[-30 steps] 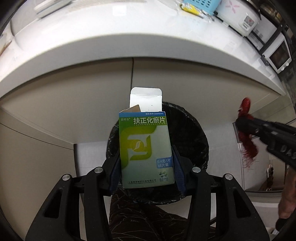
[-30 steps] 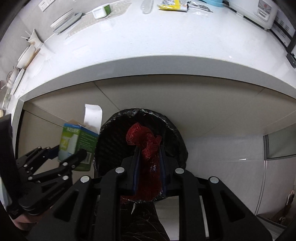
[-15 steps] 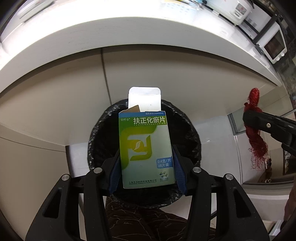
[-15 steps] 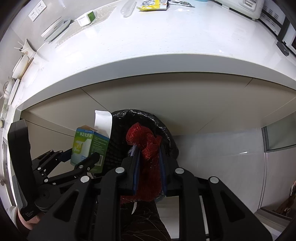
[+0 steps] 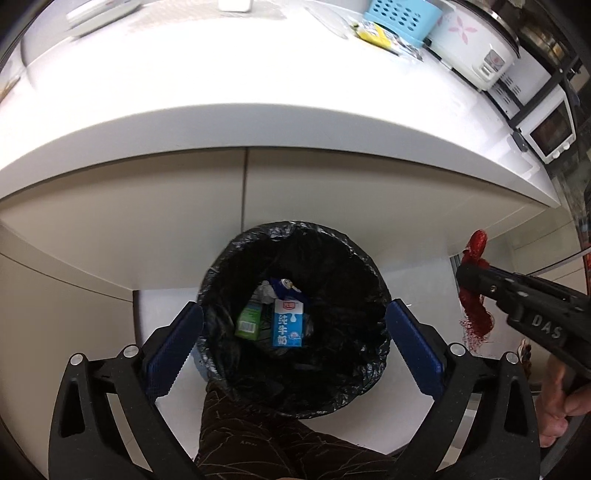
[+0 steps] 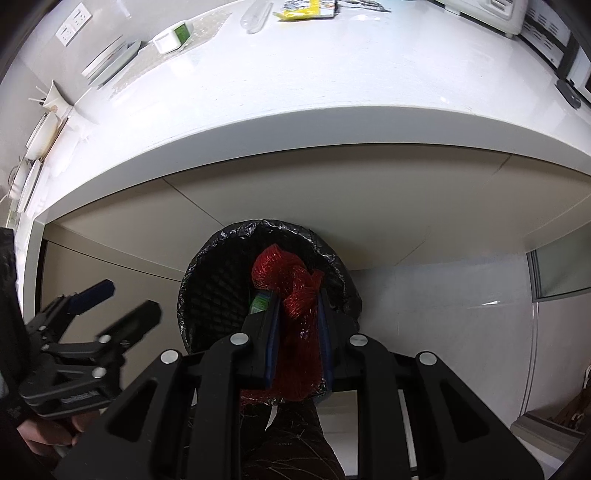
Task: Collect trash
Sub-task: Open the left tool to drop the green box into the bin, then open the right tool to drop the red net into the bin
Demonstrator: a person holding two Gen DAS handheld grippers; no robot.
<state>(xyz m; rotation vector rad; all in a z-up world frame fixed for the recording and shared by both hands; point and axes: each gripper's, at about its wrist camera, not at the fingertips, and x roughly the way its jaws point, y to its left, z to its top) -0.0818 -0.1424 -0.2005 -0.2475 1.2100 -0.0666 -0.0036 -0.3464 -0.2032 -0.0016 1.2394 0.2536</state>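
One piece of trash has just gone in: the green-and-white cardboard medicine box (image 5: 248, 322) that the left gripper (image 5: 293, 345) clamped half a second ago now lies at the bottom of the round bin lined with a black plastic bag (image 5: 354, 254), beside a blue-and-white milk carton (image 5: 287, 325). The left gripper's blue-padded jaws are spread wide and empty, straddling the bin's mouth. That leaves the crumpled red mesh net (image 6: 295, 295), pinched firmly in the right gripper (image 6: 296, 334) and poised above the bin, probably next to drop. Overhead, the white countertop (image 5: 221, 122) juts out over the bin's far rim, limiting clearance. More litter, including a yellow wrapper (image 5: 373, 32), waits on it near a light-blue perforated basket (image 5: 402, 16).
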